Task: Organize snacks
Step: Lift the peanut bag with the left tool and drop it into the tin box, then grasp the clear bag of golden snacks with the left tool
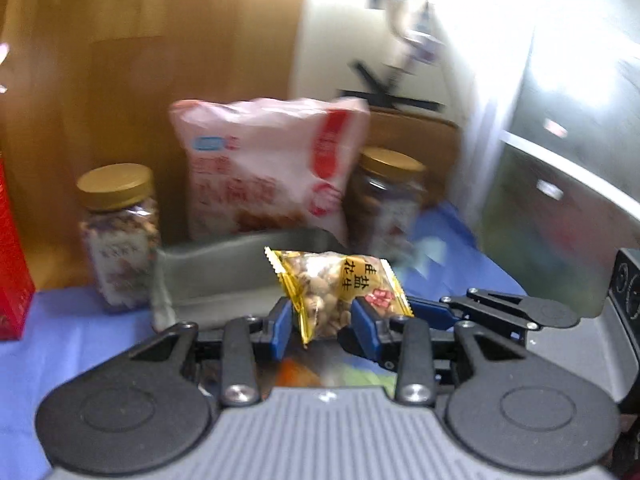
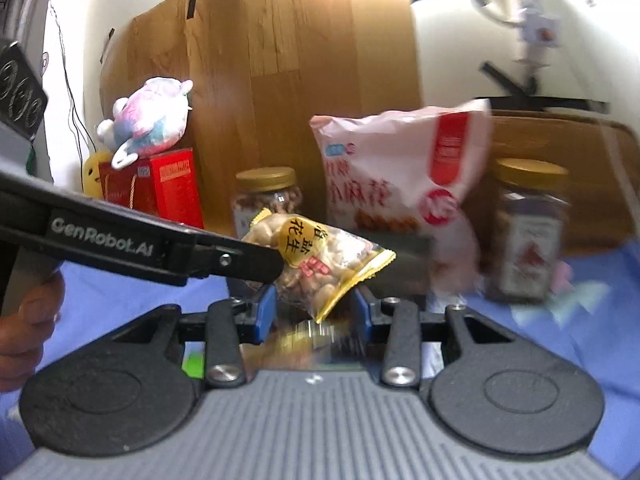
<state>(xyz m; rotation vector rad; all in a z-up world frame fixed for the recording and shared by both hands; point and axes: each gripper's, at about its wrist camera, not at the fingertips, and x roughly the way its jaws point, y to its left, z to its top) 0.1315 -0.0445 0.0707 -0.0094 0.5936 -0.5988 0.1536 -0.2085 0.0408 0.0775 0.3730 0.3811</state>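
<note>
Peanut packet (image 1: 340,292) | pinched between left gripper (image 1: 322,320) pads | right gripper (image 2: 314,312) grip unclear

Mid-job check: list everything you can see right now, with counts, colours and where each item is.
peanut packet: one, yellow and clear, held up in front of the grey tray
large snack bag: one, pale pink with red, upright behind the tray
jars: two, clear with gold lids, one either side of the bag
grey tray: one, on the cloth in front of the bag
red box: one, far left
plush toy: one, white, pink and blue, on the red box
blue cloth: one, covers the table
wooden panel: one, brown, behind everything
left gripper: black, blue pads, jaws shut on the packet
right gripper: same colours, jaws open around the packet's lower corner
hand: one, holds the left gripper
</note>
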